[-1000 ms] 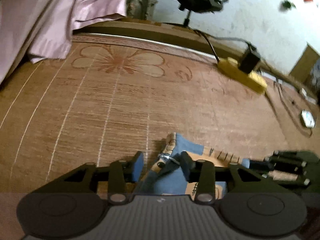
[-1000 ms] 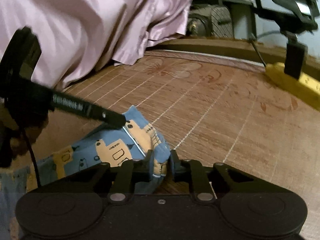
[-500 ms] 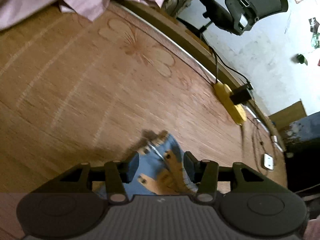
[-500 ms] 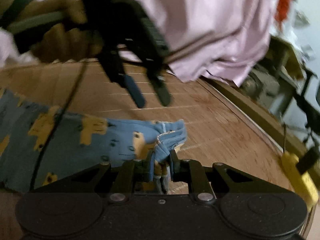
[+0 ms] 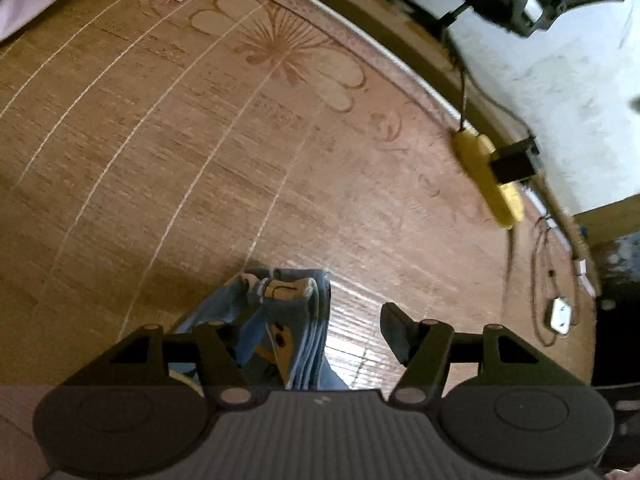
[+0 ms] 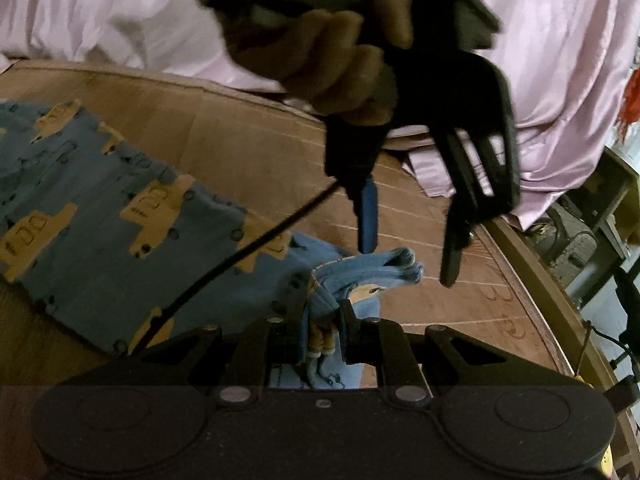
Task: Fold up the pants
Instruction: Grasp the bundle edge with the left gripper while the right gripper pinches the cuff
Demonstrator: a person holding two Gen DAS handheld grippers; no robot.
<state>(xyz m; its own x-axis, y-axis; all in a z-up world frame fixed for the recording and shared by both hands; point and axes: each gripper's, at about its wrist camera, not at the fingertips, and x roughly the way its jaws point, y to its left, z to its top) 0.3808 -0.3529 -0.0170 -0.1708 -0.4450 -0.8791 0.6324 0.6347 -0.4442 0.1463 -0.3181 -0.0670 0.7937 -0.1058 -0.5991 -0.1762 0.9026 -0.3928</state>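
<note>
2 grippers work the small blue cotton pants printed with tan trucks (image 6: pixel 120 216), which lie across the brown woven bamboo mat (image 5: pixel 200 152). Half a second ago our left gripper (image 5: pixel 316 324) had its fingers set close on either side of the bunched end of the pants; now its jaws stand wide apart, the cloth lying against the left finger and clear of the right one, so we judge it has let go. Our right gripper (image 6: pixel 322 320) is pinched shut on a gathered edge of the pants, as it was a second ago, holding that end slightly raised off the mat while the rest trails flat behind it. In the right wrist view the left gripper, held in a hand (image 6: pixel 336 44), hovers just above the gathered cloth. For the task, this reads as a regrasp: one corner is secured, and the left tool looks ready to take a new hold. Beyond the pants, a yellow power strip (image 5: pixel 486 176) rests near the mat's far edge.
</note>
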